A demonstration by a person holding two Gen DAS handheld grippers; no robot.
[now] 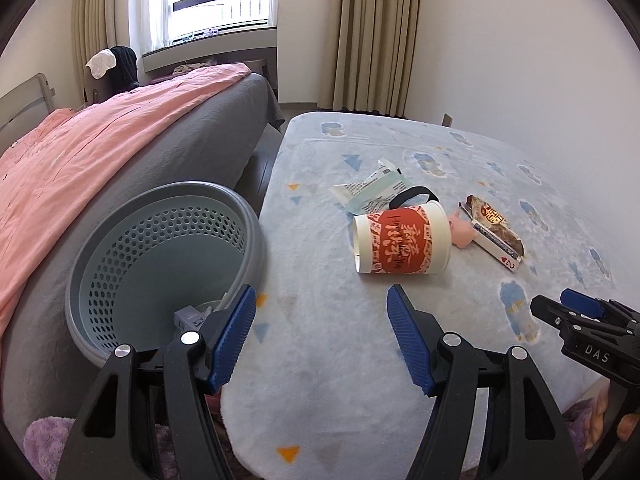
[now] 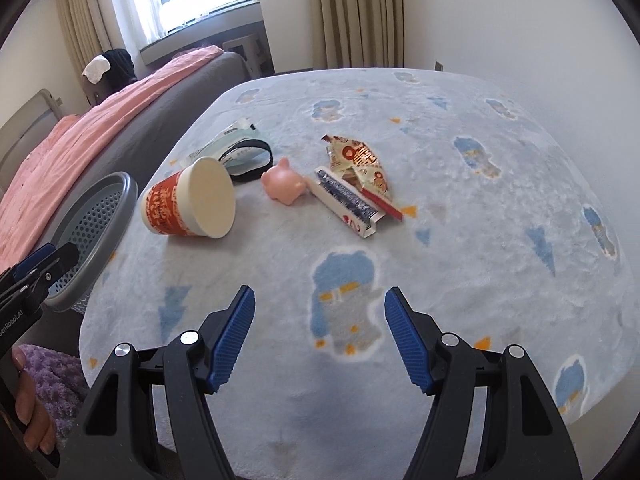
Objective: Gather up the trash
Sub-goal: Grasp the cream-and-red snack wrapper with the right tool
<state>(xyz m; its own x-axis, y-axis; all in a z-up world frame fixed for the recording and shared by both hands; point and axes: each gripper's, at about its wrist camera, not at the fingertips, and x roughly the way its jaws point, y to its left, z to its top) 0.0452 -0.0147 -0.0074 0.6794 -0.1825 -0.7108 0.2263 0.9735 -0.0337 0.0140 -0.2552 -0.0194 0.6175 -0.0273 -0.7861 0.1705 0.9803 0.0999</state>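
Note:
A red-and-white paper cup (image 1: 401, 240) (image 2: 188, 205) lies on its side on the pale blue blanket (image 1: 340, 340) (image 2: 480, 240). Behind it are a white-green wrapper (image 1: 370, 190) (image 2: 236, 140) and a black band (image 1: 412, 195) (image 2: 256, 160). To its right lie a pink pig toy (image 1: 464, 232) (image 2: 285, 182), a card box (image 1: 496, 246) (image 2: 346, 202) and a snack wrapper (image 1: 486, 212) (image 2: 358, 160). My left gripper (image 1: 321, 300) is open and empty, near the grey perforated bin (image 1: 160, 260) (image 2: 92, 216). My right gripper (image 2: 320, 300) (image 1: 568, 304) is open and empty over the blanket's front.
The bin holds some small packaging at its bottom (image 1: 192, 316). A bed with a pink sheet (image 1: 80, 152) (image 2: 80, 120) runs along the left. A purple fluffy cloth (image 1: 44, 440) (image 2: 52, 372) lies low at the left. A hand (image 2: 28, 408) holds the left gripper's handle.

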